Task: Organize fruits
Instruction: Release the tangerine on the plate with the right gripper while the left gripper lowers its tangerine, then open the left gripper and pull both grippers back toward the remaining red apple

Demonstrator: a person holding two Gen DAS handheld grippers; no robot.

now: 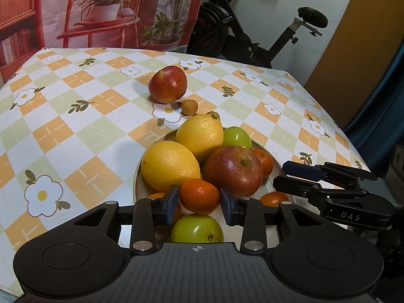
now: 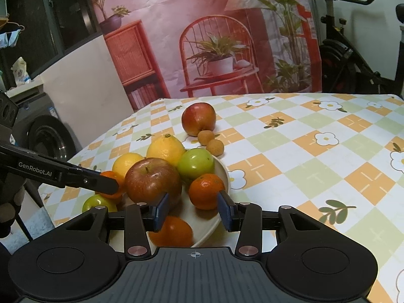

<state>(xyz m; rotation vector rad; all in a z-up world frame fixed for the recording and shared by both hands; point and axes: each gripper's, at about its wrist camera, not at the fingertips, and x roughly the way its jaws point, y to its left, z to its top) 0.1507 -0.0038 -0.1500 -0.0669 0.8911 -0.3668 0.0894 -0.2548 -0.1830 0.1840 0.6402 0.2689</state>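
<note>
Both tongs hang over the plate (image 1: 276,162) of fruit: left tongs (image 1: 199,202) part-open astride a mandarin (image 1: 199,195), apparently not pinching; right tongs (image 2: 193,208) part-open, empty. Beyond, on the checked floral surface (image 1: 75,131), sit one red apple (image 1: 168,84) and two longans (image 2: 204,137). "GenRobot.AI" marks the left tongs; an exercise bike (image 1: 252,25) stands behind.

Your left gripper (image 1: 199,203) sits low in the frame's centre, jaws parted with a gap, while your right gripper (image 2: 193,208) does likewise, both tilted downward, pads gripping nothing.
</note>
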